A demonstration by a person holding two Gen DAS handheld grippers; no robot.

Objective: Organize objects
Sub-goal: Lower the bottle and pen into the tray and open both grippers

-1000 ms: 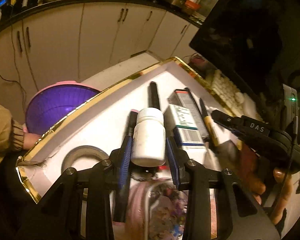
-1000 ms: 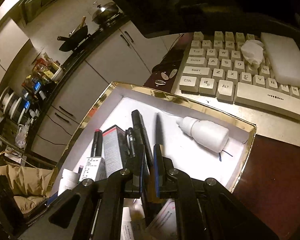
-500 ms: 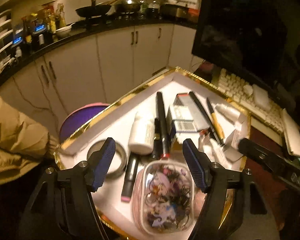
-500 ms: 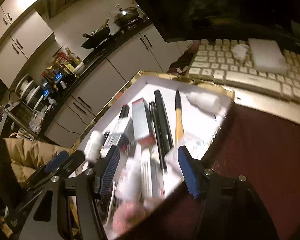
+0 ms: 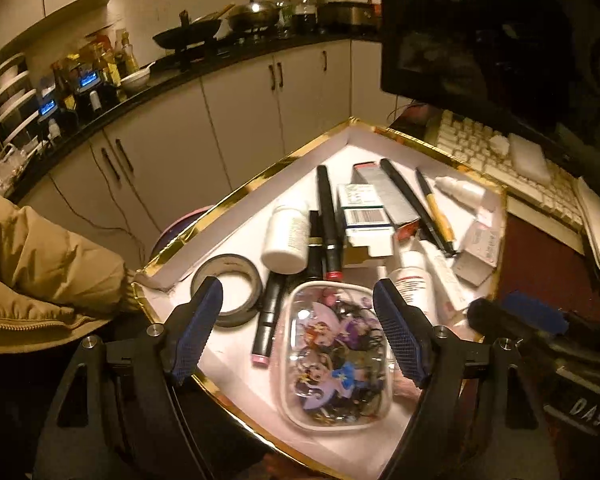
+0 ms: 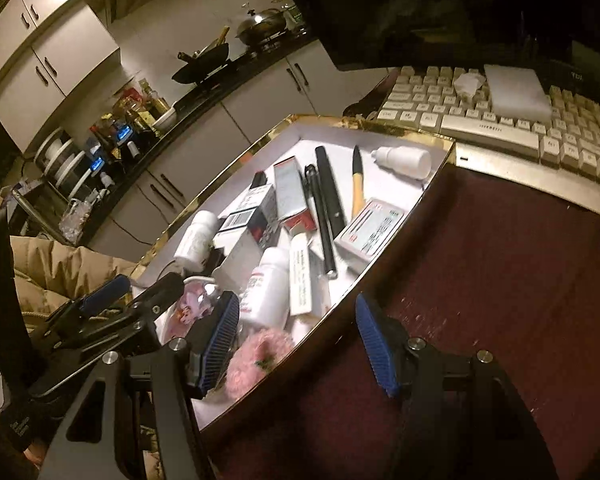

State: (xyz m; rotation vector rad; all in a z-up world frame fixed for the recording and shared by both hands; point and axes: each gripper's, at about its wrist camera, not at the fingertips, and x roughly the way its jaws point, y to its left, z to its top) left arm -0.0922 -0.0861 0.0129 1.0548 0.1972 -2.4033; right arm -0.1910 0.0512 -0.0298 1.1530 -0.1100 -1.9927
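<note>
A white box with a gold rim [image 5: 236, 199] [image 6: 364, 123] holds the things. My left gripper [image 5: 298, 334] hangs open over its near end, above a clear case of cartoon stickers [image 5: 336, 360], touching nothing. A white pill bottle [image 5: 286, 236] lies beyond, beside black pens [image 5: 326, 216] and a tape roll [image 5: 226, 288]. My right gripper [image 6: 296, 344] is open over the box's near right rim, empty, with a pink fluffy thing [image 6: 256, 350] and a white bottle [image 6: 266, 288] just ahead. A yellow-and-black pen [image 6: 356, 188] and a dropper bottle [image 6: 404, 162] lie farther back.
A cream keyboard [image 6: 500, 128] and a dark monitor [image 5: 480, 40] stand behind the box on a dark red table [image 6: 500, 280]. Small cartons [image 5: 364, 208] fill the box's middle. A person's tan padded sleeve [image 5: 40, 272] is at the left, with kitchen cupboards [image 5: 240, 100] beyond.
The left gripper let go of the white pill bottle, opened wide and drew back. The right gripper, shut by a pen before, opened and drew back to the box's near rim.
</note>
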